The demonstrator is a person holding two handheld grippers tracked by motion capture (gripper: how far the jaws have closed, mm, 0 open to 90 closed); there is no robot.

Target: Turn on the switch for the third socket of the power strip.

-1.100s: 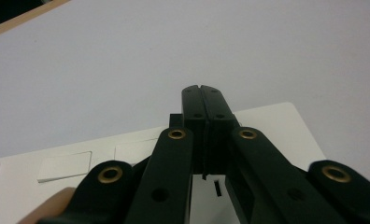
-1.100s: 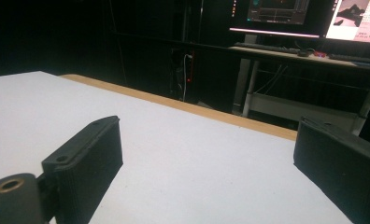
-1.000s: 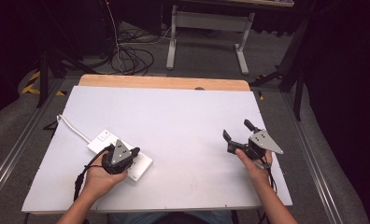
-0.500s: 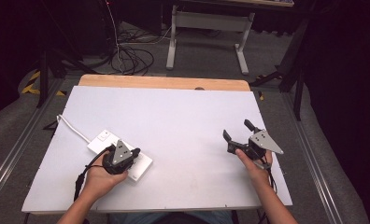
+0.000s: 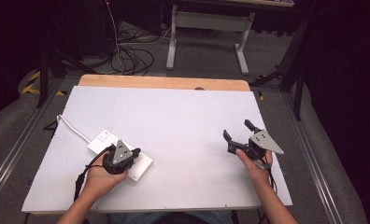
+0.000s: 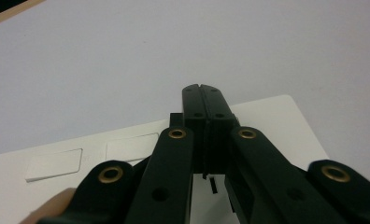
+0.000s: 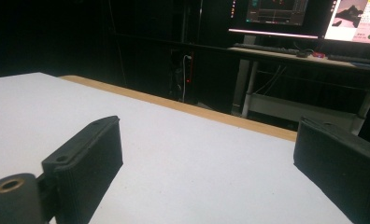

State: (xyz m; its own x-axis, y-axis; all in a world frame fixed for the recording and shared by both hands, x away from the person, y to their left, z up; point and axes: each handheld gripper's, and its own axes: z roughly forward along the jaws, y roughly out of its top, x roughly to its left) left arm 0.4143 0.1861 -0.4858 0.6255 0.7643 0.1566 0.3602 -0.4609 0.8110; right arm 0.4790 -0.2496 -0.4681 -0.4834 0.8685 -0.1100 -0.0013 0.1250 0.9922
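Note:
A white power strip (image 5: 100, 140) lies flat on the white table (image 5: 178, 116) at the front left, with its white cord (image 5: 72, 127) running off the left edge. My left gripper (image 5: 135, 153) rests on top of the strip, held by the left hand. In the left gripper view its jaws (image 6: 202, 88) are shut, pads pressed together, over the strip's white face (image 6: 276, 116); a small black part shows just behind them and I cannot tell what it is. My right gripper (image 5: 237, 129) is held at the table's right side, open, with nothing between its pads (image 7: 87, 158).
A wooden strip (image 5: 164, 82) edges the table's far side. Beyond it stand a desk frame (image 5: 206, 28), loose cables on the floor (image 5: 131, 56) and a desk with lit monitors (image 7: 286, 11). Metal rails (image 5: 15, 149) run along both sides of the table.

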